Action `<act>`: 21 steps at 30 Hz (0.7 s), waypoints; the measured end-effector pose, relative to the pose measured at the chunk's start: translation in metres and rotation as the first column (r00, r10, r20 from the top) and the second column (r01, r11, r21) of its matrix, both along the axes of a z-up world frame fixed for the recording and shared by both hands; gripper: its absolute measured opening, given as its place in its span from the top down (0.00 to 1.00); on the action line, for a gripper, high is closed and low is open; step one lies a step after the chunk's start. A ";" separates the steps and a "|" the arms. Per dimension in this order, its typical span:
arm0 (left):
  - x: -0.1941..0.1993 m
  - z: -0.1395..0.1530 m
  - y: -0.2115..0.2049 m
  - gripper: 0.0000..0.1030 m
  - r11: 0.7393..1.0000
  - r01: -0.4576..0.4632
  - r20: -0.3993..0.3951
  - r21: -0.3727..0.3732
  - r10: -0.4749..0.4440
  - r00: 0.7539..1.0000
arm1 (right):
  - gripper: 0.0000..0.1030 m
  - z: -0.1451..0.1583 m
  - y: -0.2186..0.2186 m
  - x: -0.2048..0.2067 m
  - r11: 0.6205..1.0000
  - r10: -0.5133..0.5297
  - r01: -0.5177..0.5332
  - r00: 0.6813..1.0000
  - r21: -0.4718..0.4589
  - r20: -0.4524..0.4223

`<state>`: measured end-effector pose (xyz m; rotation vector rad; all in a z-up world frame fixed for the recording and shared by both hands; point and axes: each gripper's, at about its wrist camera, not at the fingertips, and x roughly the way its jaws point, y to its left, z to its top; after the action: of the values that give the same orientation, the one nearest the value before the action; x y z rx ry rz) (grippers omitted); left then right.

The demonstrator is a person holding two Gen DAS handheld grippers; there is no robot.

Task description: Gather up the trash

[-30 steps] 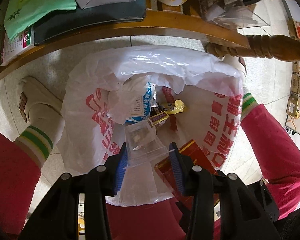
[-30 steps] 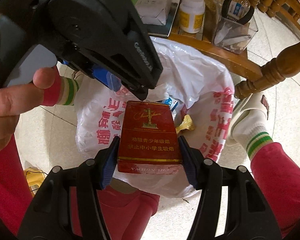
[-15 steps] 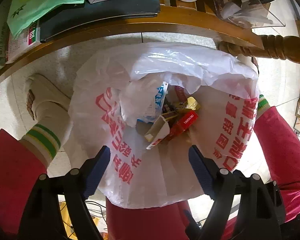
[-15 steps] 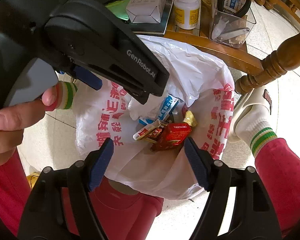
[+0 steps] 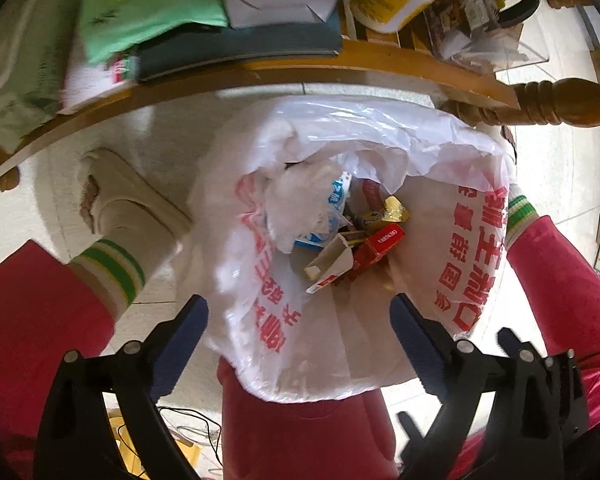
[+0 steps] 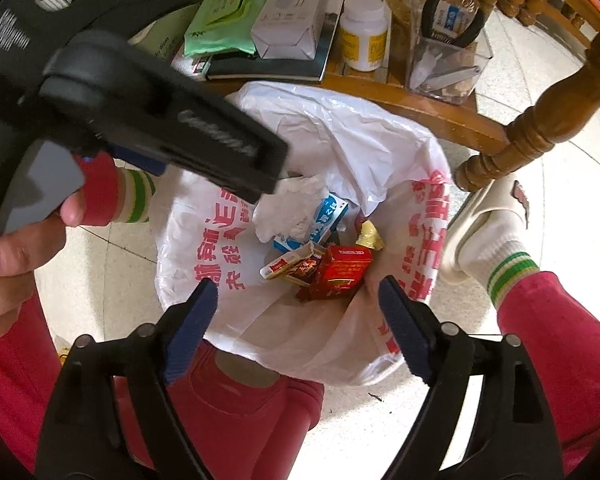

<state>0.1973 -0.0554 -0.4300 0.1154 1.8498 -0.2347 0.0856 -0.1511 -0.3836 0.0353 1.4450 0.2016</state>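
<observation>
A bin lined with a white plastic bag with red print (image 5: 476,248) (image 6: 204,256) stands on the floor between the person's legs. Inside lie a red cigarette box (image 5: 378,244) (image 6: 342,272), a white and red carton (image 5: 328,266) (image 6: 288,266), a blue and white box (image 6: 320,220), a gold wrapper (image 5: 388,210) and crumpled white tissue (image 5: 300,196). My left gripper (image 5: 298,332) is open and empty above the bin's near rim. My right gripper (image 6: 296,320) is open and empty above the bin; the left gripper's body (image 6: 140,96) fills its upper left.
A wooden table edge (image 5: 260,76) runs above the bin, carrying a green packet (image 6: 224,16), a white box (image 6: 296,12), a white pill bottle (image 6: 364,36) and a clear holder (image 6: 444,68). A chair leg (image 6: 532,132) stands right. Slippered feet (image 5: 120,196) (image 6: 484,228) flank the bin.
Both grippers opened: the right let the red cigarette box drop into the bin, the left let go of a clear plastic wrapper. Both have since risen slightly.
</observation>
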 end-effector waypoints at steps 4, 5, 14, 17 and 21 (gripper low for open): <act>-0.009 0.023 0.012 0.11 1.000 -0.001 0.072 0.025 -0.001 0.997 | 0.14 0.019 -0.003 -0.006 0.999 -0.012 0.014 0.999 -0.050 0.050; -0.013 0.030 0.014 0.11 1.000 0.001 0.089 0.028 -0.003 0.996 | 0.14 0.026 -0.005 -0.008 0.998 -0.020 0.024 0.997 -0.061 0.068; -0.055 0.108 0.040 0.11 0.999 -0.035 0.294 0.006 0.031 0.955 | 0.08 0.091 -0.019 -0.033 0.987 -0.109 0.130 0.976 -0.098 0.188; -0.070 0.134 0.045 0.11 0.999 -0.050 0.361 -0.006 0.049 0.931 | 0.07 0.114 -0.020 -0.044 0.981 -0.138 0.166 0.960 -0.097 0.244; -0.089 0.169 0.047 0.11 0.998 -0.059 0.446 -0.022 0.062 0.893 | 0.07 0.145 -0.021 -0.058 0.972 -0.166 0.212 0.928 -0.107 0.333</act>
<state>0.1080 -0.0088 -0.2609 0.0966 1.3893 -0.1554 0.0280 -0.1725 -0.2387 0.0248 1.1166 -0.0538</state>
